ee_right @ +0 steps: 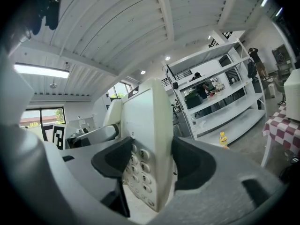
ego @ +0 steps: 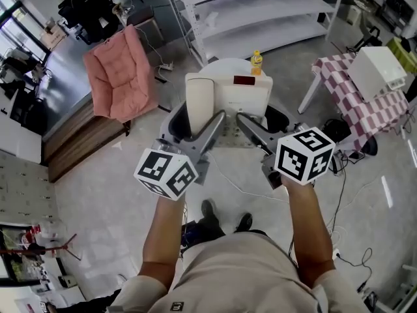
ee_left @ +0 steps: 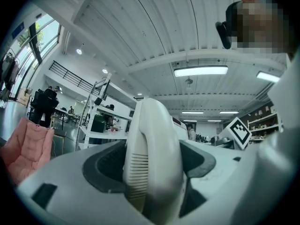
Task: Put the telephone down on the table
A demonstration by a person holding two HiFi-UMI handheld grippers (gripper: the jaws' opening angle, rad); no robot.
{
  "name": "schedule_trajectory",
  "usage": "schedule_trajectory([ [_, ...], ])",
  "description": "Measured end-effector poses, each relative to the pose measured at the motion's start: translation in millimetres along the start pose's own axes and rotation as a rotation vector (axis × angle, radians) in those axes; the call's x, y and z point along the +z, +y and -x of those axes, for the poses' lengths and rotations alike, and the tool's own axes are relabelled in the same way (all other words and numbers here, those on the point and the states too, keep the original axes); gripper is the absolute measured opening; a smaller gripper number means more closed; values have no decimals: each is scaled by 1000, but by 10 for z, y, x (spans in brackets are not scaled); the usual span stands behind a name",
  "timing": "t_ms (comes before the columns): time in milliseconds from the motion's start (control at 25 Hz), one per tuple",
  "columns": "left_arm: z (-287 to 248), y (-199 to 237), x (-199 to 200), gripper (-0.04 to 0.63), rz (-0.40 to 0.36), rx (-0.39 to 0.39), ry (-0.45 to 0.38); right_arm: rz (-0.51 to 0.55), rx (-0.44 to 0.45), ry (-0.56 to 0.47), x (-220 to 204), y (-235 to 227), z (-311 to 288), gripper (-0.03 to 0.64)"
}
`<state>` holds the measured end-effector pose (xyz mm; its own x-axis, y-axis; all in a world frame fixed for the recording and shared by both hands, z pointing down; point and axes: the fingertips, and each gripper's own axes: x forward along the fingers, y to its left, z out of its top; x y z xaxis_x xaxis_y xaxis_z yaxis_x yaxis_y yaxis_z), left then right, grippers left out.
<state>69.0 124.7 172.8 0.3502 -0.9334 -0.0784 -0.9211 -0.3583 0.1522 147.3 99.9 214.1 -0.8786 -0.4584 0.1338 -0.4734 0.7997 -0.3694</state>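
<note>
A white desk telephone (ego: 227, 98) with its handset (ego: 199, 103) on the left side is held up in the air in front of me, above the floor. My left gripper (ego: 214, 128) is shut on the handset side; in the left gripper view the handset (ee_left: 152, 163) fills the gap between the jaws. My right gripper (ego: 247, 126) is shut on the keypad side, and in the right gripper view the telephone body (ee_right: 150, 139) with its buttons sits clamped between the dark pads.
A pink-checked table (ego: 352, 109) carrying a white box (ego: 379, 69) stands at the right. A pink cushioned chair (ego: 121, 74) is at the left, white shelving (ego: 260, 8) beyond. A yellow bottle (ego: 257, 61) stands on the floor. Cables lie near my feet.
</note>
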Motion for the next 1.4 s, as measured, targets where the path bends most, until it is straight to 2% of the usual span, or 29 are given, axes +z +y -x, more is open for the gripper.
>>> schedule_trajectory([
  [320,-362,215,-55,345,33,-81,4,2,-87,-7,98,-278,-194,261],
  [800,-979,1035,76,345,66,-236,11,-3,-239,-39,421,-588,-993,261],
  [1400,-1395,1804,144,345,100,-339,24,-11,-349,-55,611,-774,-1750,261],
])
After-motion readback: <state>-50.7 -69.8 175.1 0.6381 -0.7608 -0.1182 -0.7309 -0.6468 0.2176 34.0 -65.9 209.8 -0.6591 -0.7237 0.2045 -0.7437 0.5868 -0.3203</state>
